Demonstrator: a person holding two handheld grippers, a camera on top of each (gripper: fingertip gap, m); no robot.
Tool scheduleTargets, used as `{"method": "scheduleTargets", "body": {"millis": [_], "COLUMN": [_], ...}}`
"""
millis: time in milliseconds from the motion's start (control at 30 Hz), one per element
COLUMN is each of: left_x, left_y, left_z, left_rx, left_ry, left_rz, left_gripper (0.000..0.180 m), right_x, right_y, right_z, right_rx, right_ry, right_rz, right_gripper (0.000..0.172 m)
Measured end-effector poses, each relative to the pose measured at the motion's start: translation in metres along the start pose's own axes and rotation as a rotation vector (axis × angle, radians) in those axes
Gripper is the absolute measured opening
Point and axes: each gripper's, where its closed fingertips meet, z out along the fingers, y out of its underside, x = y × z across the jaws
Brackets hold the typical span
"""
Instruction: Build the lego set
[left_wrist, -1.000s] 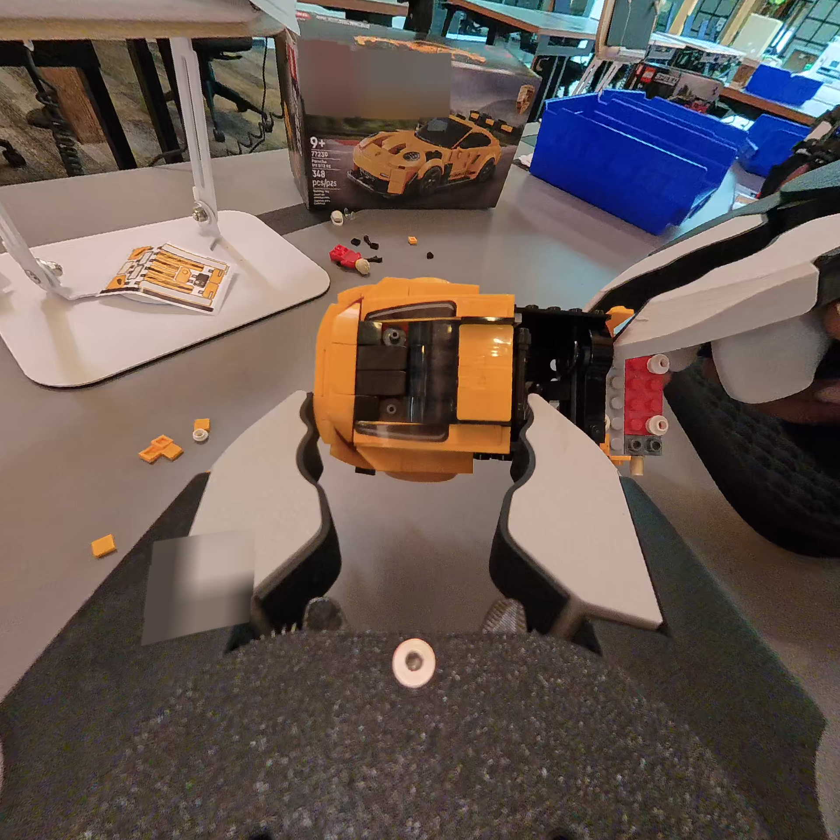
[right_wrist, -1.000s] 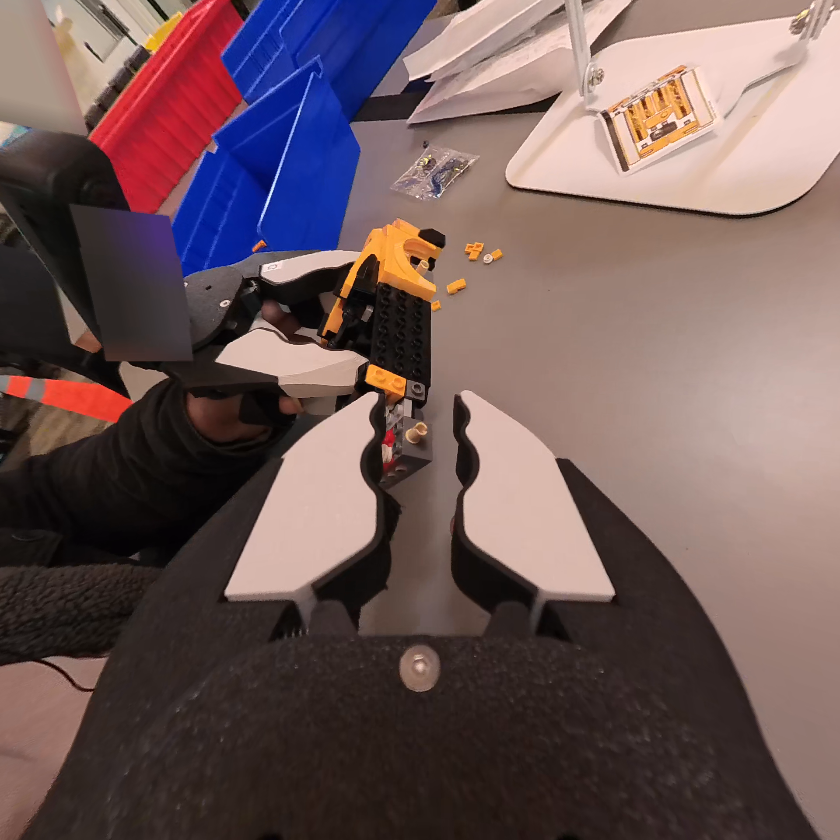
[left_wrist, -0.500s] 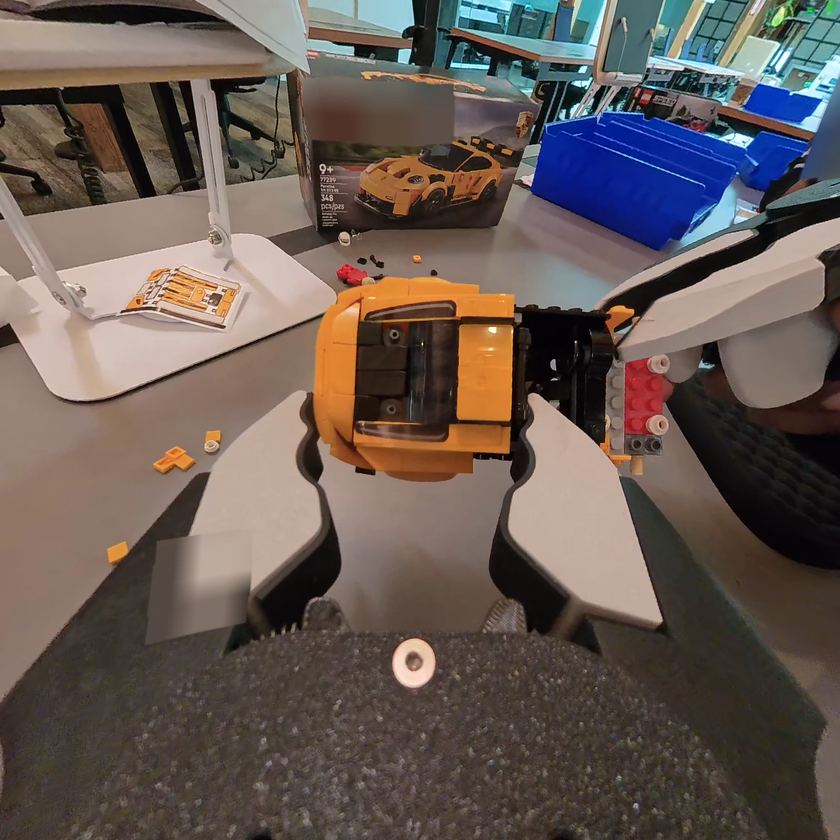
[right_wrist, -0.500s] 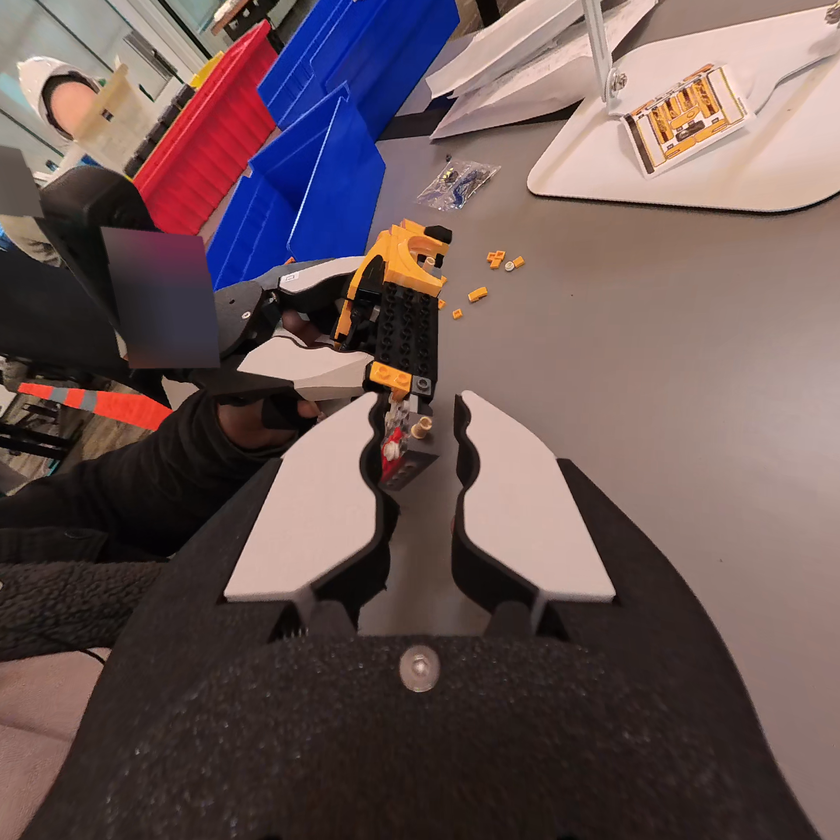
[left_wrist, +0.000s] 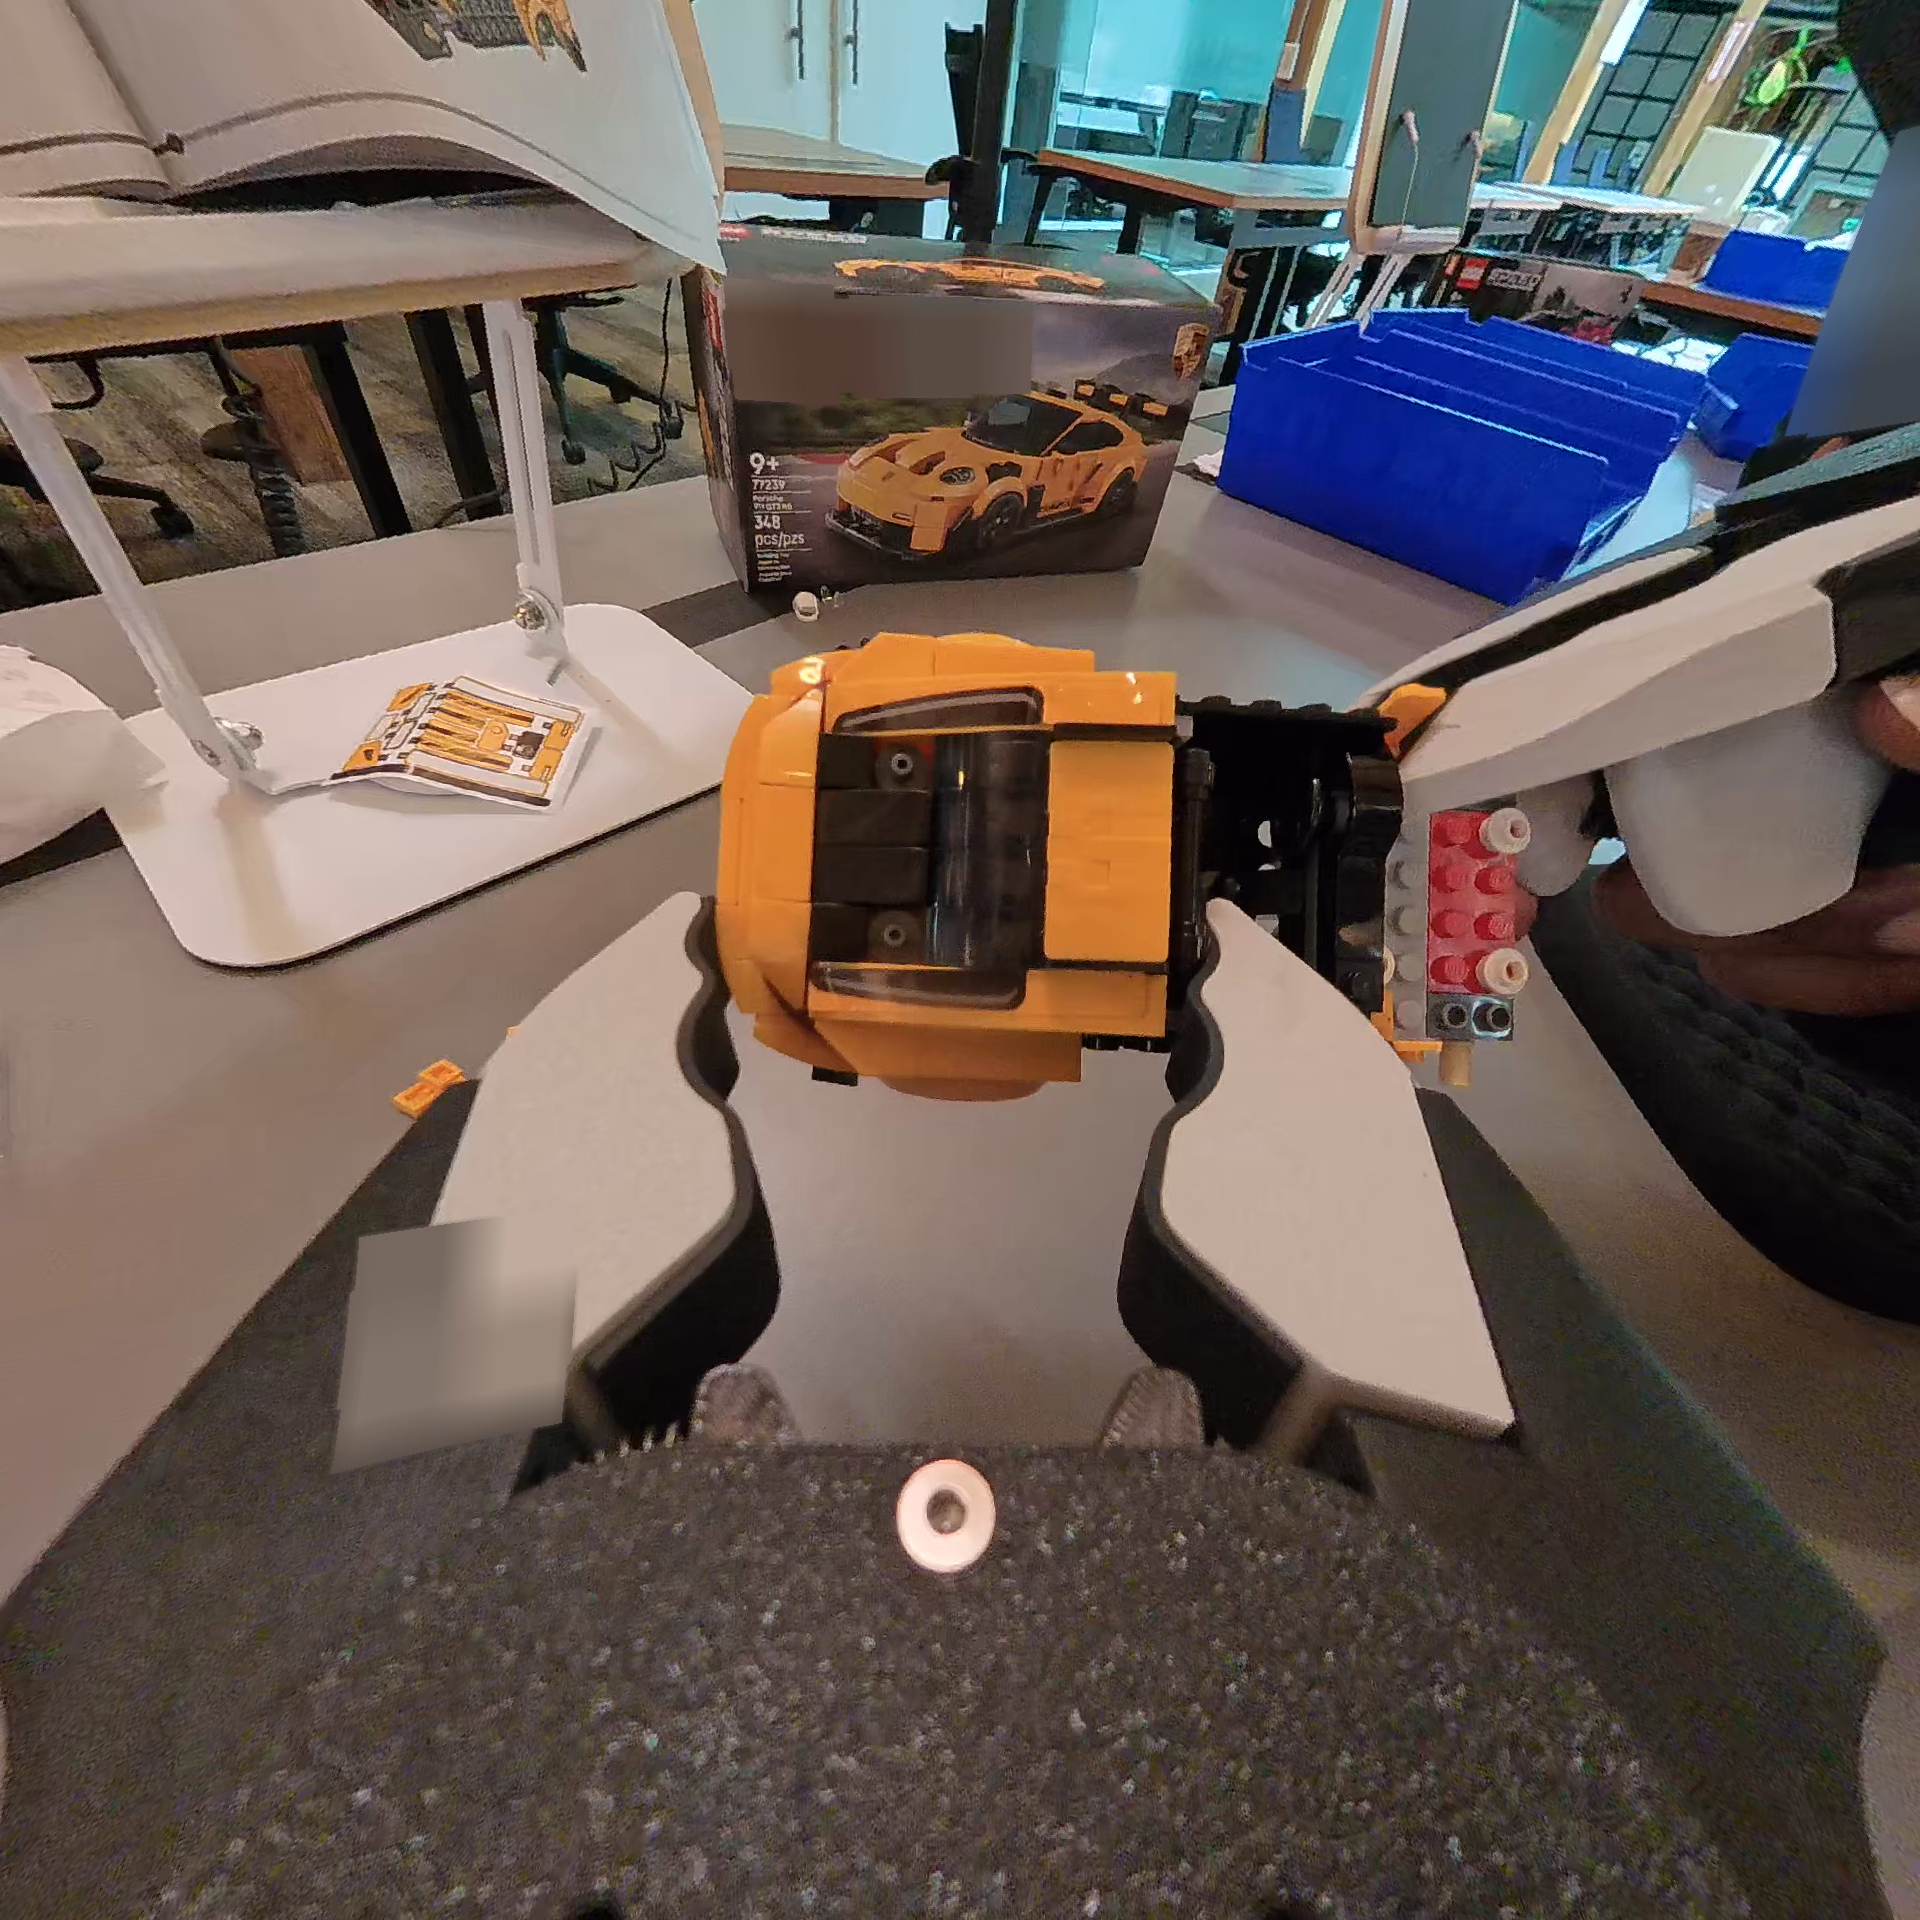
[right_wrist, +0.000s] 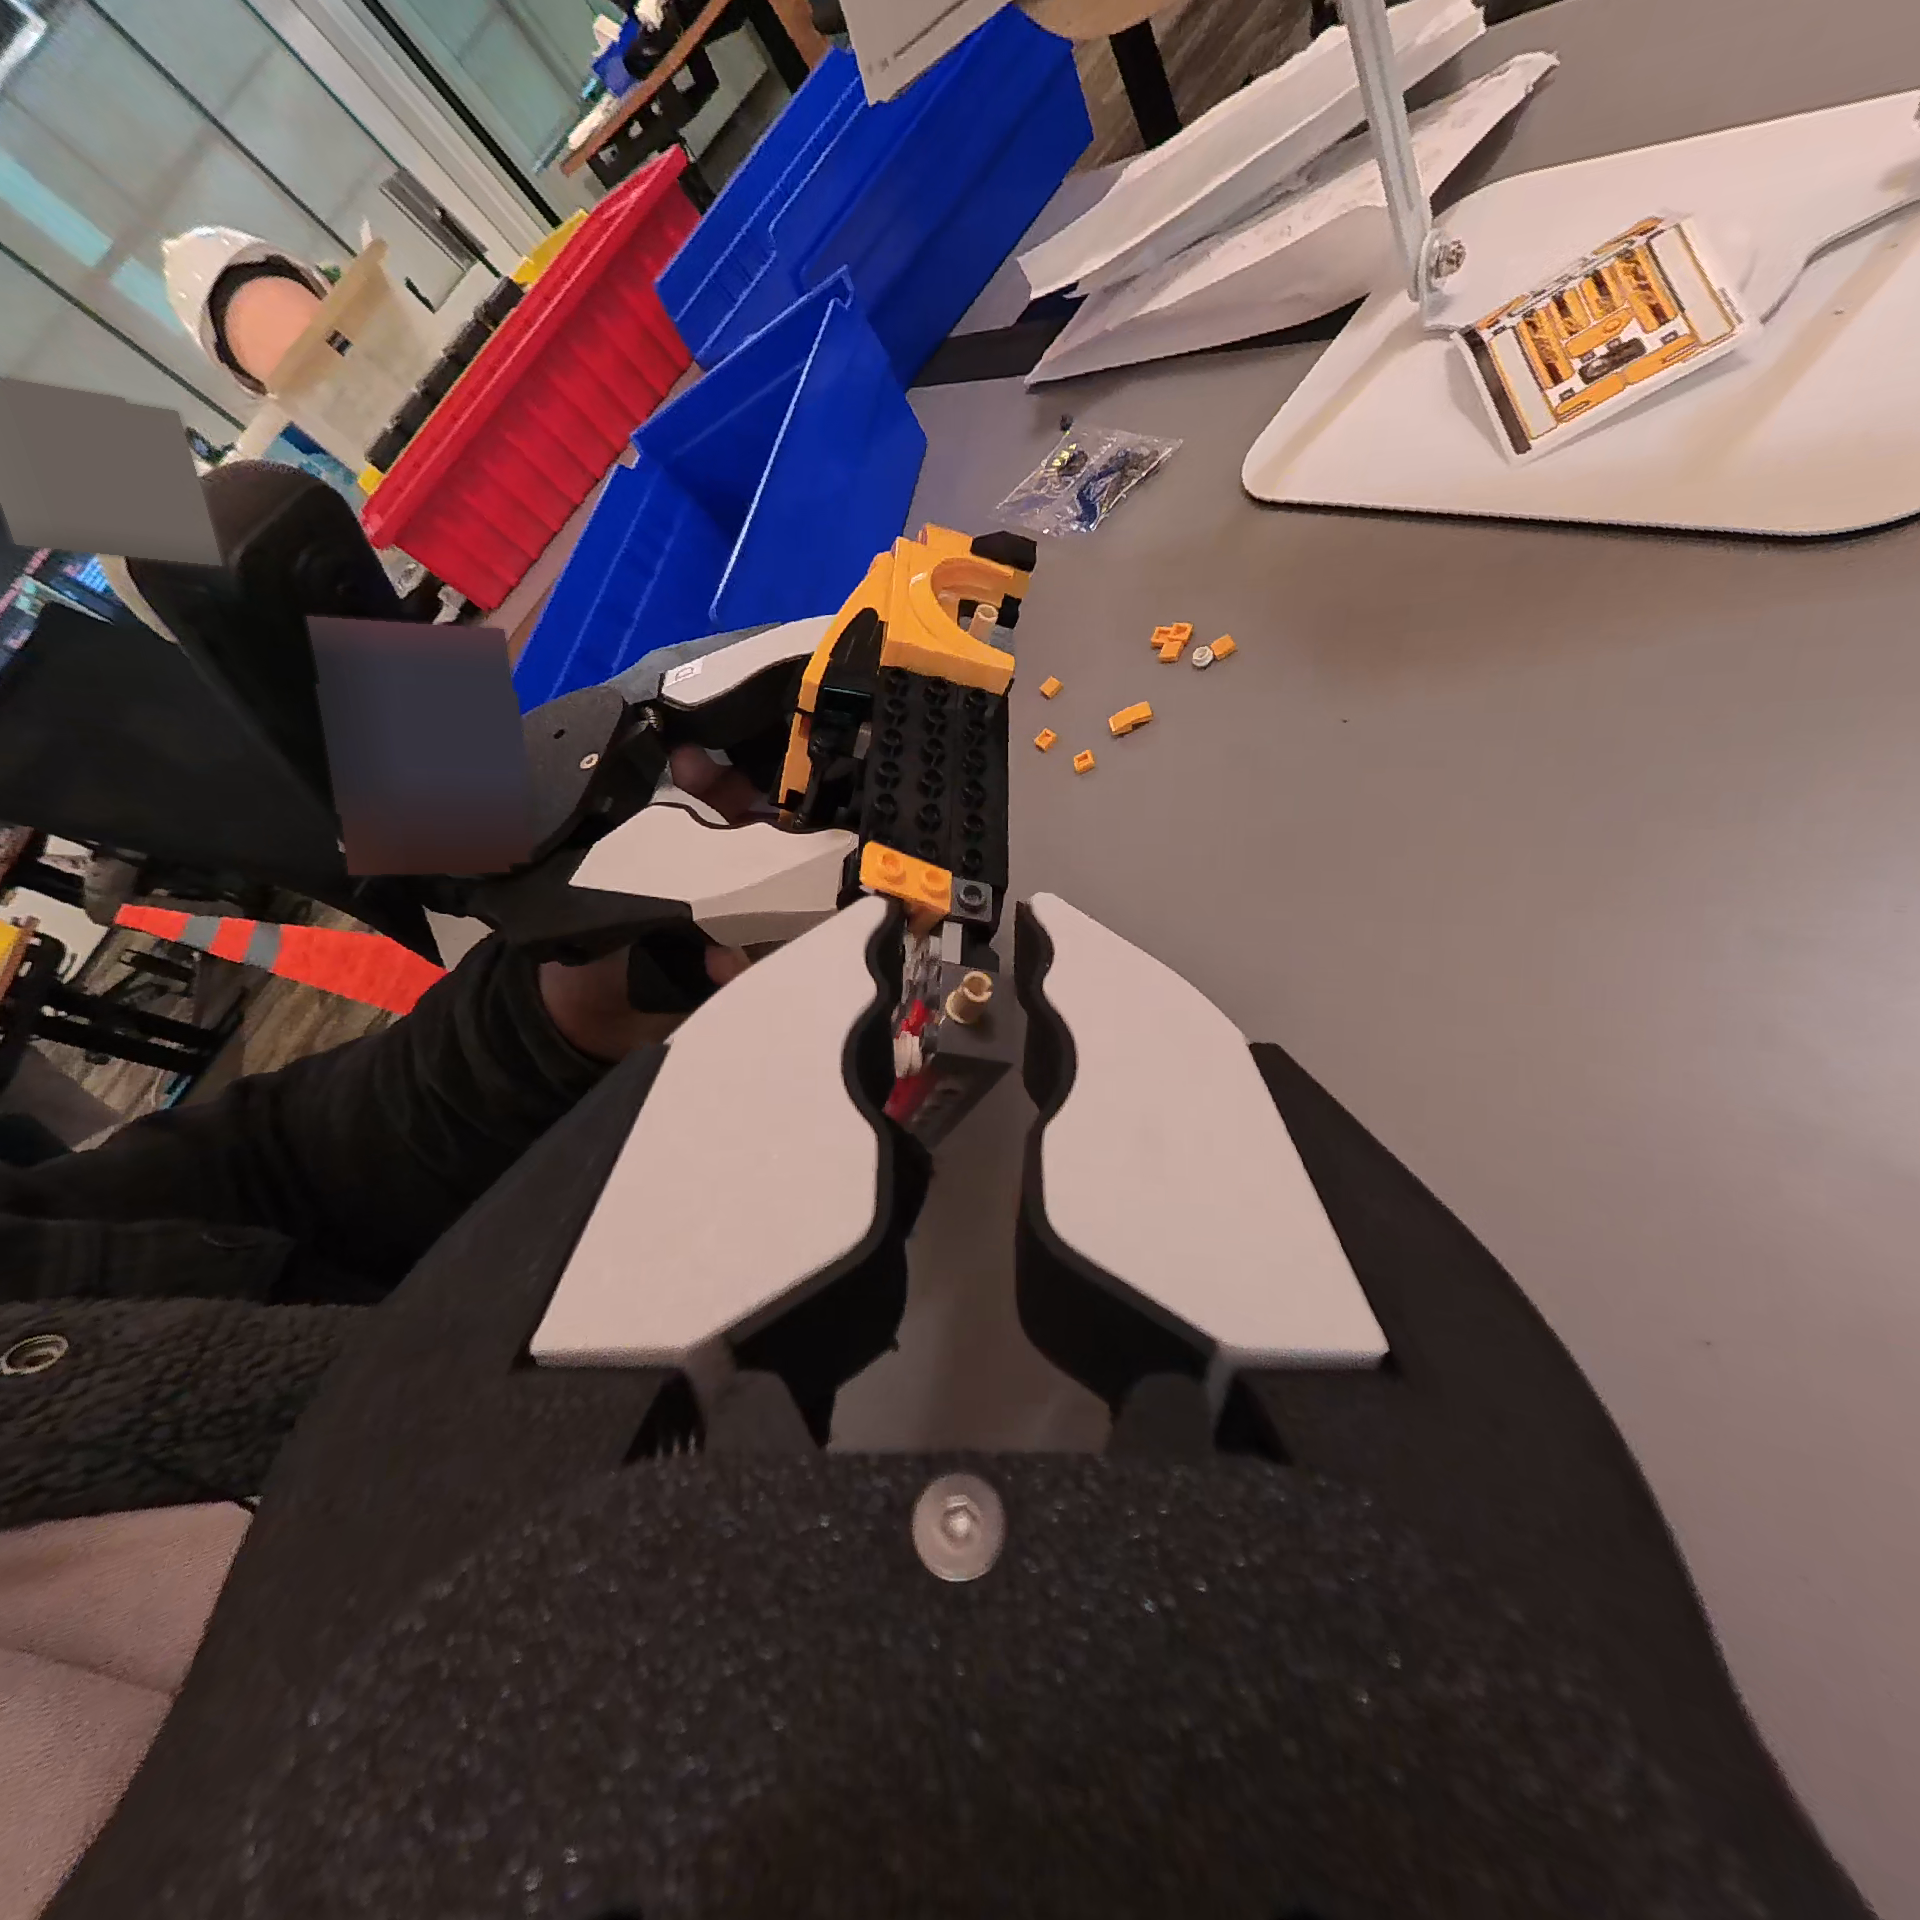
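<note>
A white stand base sits on the grey table at far left, a sticker sheet lying on it, with loose orange bricks on the table nearby. At centre the left gripper stands wide, its two fingers pressed on either flank of the orange brick-built car, which it holds clear of the table, roof toward the camera. Behind it stands the set's box, then blue bins to the right. At the car's right end, the right gripper is narrowed around the red-and-grey brick block; its left finger touches the block, while whether the other presses on it cannot be told
</note>
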Motion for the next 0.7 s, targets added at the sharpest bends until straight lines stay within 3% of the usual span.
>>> {"method": "scheduleTargets", "body": {"millis": [367, 700], "left_x": [0.004, 0.007], "left_y": [-0.009, -0.018], "left_z": [-0.004, -0.009], "left_rx": [0.061, 0.126], "left_ry": [-0.006, -0.011], "left_rz": [0.038, 0.074], "left_gripper": [0.083, 0.083], "right_x": [-0.008, -0.016], "right_y": [-0.002, -0.004], "right_z": [-0.003, -0.008], "right_rx": [0.009, 0.031], "right_ry": [-0.027, 0.036], "right_rz": [-0.049, -0.253], "right_gripper": [0.017, 0.017]}}
